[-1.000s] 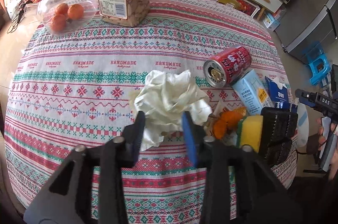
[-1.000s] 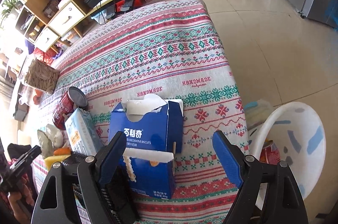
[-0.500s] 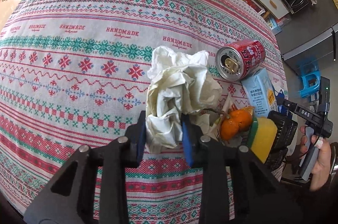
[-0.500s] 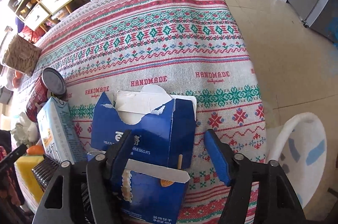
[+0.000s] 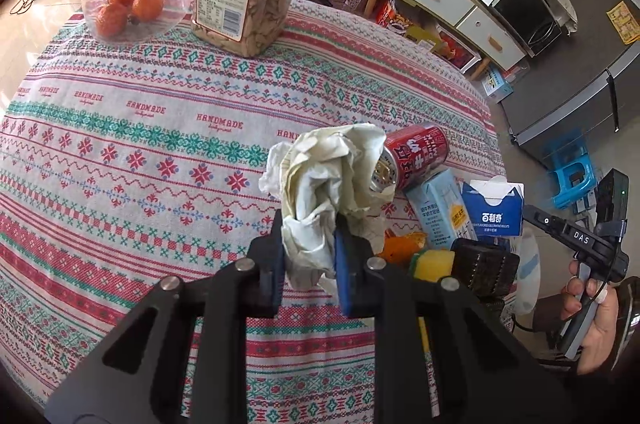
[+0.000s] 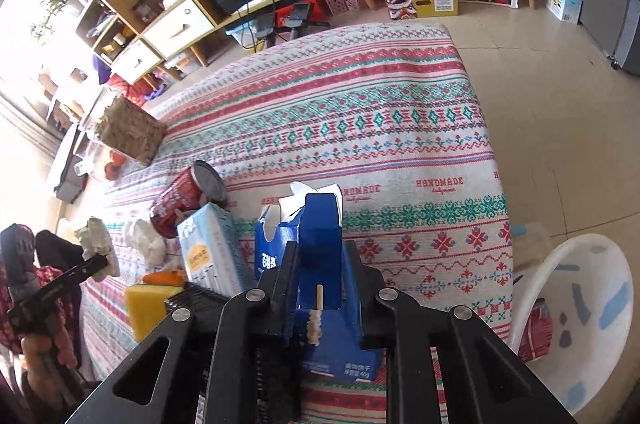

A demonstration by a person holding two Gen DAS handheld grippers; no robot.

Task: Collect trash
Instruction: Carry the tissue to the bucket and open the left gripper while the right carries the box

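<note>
Patterned cloth covers the counter (image 5: 120, 144). Since a second ago both grips have closed: left hand-held gripper (image 5: 308, 256) now pinches the crumpled tissue (image 5: 328, 180), lifted just beside the red can (image 5: 416, 154); right hand-held gripper (image 6: 320, 288) clamps the blue biscuit box (image 6: 316, 224), on the can's other side. So two pieces are ready for binning. White bin (image 6: 580, 324) is cut off at the frame edge, contents unclear.

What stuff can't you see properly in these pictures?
- Red can: left wrist view, its mouth is partly hidden by the crumpled tissue.
- Blue biscuit box: right wrist view, the right gripper covers its front.
- White bin: cut off by the picture's edge; inside unclear.
</note>
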